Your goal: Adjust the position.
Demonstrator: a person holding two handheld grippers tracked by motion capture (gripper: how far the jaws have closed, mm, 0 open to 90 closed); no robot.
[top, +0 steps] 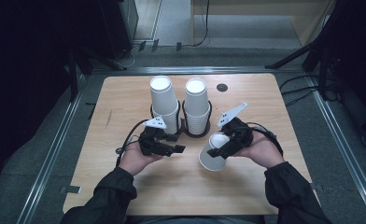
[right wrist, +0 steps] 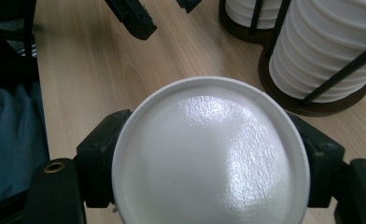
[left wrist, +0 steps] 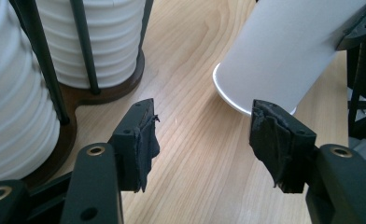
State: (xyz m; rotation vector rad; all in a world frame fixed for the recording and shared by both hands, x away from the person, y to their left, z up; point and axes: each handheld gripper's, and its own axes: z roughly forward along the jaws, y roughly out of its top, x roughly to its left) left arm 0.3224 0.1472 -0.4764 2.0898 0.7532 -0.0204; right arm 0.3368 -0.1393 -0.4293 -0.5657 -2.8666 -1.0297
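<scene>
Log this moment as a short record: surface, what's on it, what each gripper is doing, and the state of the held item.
surface: wooden table
holder: dark two-slot rack with two stacks of upside-down white cups
left gripper: jaws open, nothing between them, beside the rack
right gripper: shut on one cup
cup: tilted, open end toward the table, bottom facing the right gripper view's camera
contact with table: cannot tell
</scene>
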